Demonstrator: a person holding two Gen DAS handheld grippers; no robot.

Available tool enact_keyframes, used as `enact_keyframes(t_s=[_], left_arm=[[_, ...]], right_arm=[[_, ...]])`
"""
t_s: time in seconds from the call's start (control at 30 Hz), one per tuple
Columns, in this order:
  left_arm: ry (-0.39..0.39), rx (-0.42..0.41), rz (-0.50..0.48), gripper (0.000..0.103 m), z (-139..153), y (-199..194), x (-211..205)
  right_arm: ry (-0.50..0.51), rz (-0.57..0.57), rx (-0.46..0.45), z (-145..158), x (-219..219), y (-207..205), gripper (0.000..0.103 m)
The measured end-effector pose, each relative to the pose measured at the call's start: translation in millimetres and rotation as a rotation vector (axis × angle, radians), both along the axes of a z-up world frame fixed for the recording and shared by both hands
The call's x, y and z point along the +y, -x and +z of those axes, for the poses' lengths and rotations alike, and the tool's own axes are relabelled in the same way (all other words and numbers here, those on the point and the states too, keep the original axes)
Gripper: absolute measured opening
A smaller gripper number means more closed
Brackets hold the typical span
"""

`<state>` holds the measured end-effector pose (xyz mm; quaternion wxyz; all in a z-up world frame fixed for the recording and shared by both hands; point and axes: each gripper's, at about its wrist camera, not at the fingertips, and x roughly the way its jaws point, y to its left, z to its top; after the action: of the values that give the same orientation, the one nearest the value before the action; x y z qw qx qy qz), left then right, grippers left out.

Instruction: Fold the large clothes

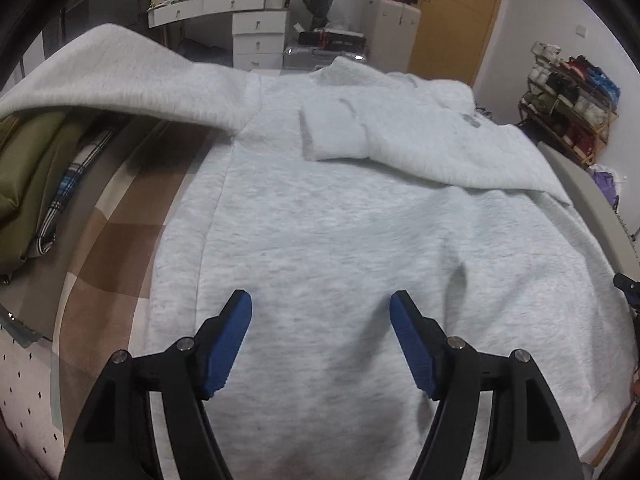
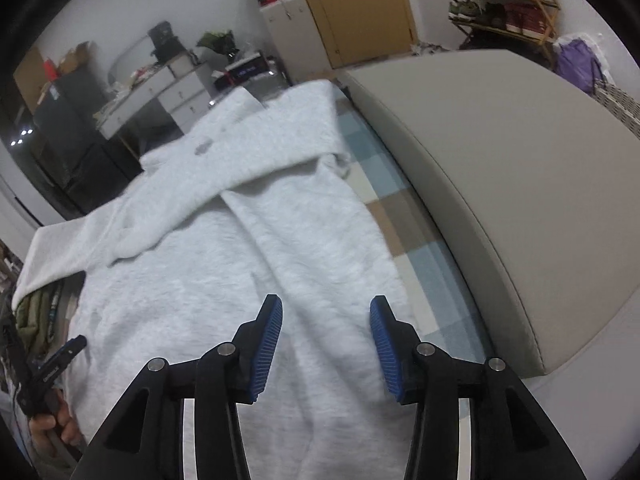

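1. My left claw (image 1: 321, 304) hangs over the lower body of the pale grey sweatshirt (image 1: 320, 220), jaws spread wide, nothing between the blue pads (image 1: 228, 344).
2. My right claw (image 2: 326, 312) is parted too, empty, above the garment's right edge.
3. The sweatshirt lies spread flat on a checked bed cover (image 2: 404, 216), one sleeve (image 1: 400, 140) folded across the chest, the other (image 1: 120, 80) stretched out to the left over an olive garment (image 1: 32, 168).
4. A grey padded headboard (image 2: 500, 184) runs along the right.

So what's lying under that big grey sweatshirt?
The grey sweatshirt lies on a checked brown, beige and blue bed cover, visible along its edges. Anything directly beneath its middle is hidden.
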<state>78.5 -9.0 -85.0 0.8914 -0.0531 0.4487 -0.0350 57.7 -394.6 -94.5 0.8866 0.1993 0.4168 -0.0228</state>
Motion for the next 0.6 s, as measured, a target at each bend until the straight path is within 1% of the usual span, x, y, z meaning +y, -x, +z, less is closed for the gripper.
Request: enact_keyframes(t_s=[0.03,0.07,0.1,0.13,0.2,0.23,0.27,0.3,0.33,0.37,0.4,0.43,0.5,0.53,0.57,0.6], left_arm=[[0.010,0.016,0.003,0.067,-5,-1,3],[0.012,0.027,0.006,0.067,-8,0,4],[0.007,0.029,0.004,0.067,-9,1,5],[-0.001,0.022,-0.002,0.067,-9,3,5],[-0.005,0.025,-0.003,0.067,-8,5,7],[0.000,0.025,-0.001,0.067,-7,6,8],[0.004,0.026,-0.001,0.067,-6,7,9],[0.001,0.028,0.000,0.067,-5,9,9],[-0.003,0.026,0.002,0.067,-4,11,10],[-0.003,0.025,0.004,0.067,-1,15,12],[0.002,0.024,0.003,0.067,1,19,14],[0.013,0.021,0.001,0.067,2,24,18],[0.035,0.013,-0.008,0.067,6,37,24],[0.037,0.011,-0.015,0.067,8,44,26],[0.033,0.007,-0.017,0.067,9,52,28],[0.026,0.000,-0.015,0.067,12,61,29]], right_arm=[[0.015,-0.012,0.042,-9,-2,-3,0.026],[0.017,-0.018,0.067,-16,-7,-3,0.020],[-0.007,-0.016,0.080,-22,-10,-3,0.020],[-0.022,-0.016,0.074,-22,-12,-1,0.017],[-0.008,0.019,0.043,-16,-8,2,0.004],[-0.008,0.039,0.015,-10,-4,3,0.002],[-0.024,0.049,-0.028,-2,-2,8,0.002],[-0.081,0.076,-0.112,9,-3,15,0.002],[-0.121,0.089,-0.172,20,-4,22,0.002],[-0.121,0.081,-0.195,27,-5,25,0.002],[-0.101,0.065,-0.190,30,-7,25,0.002],[-0.060,0.051,-0.146,25,-8,22,0.002],[0.022,0.011,-0.009,6,-7,11,0.007],[0.024,-0.006,0.034,-3,-8,11,0.015],[0.007,-0.019,0.044,-7,-9,13,0.019],[-0.018,-0.018,0.029,-7,-11,17,0.021]])
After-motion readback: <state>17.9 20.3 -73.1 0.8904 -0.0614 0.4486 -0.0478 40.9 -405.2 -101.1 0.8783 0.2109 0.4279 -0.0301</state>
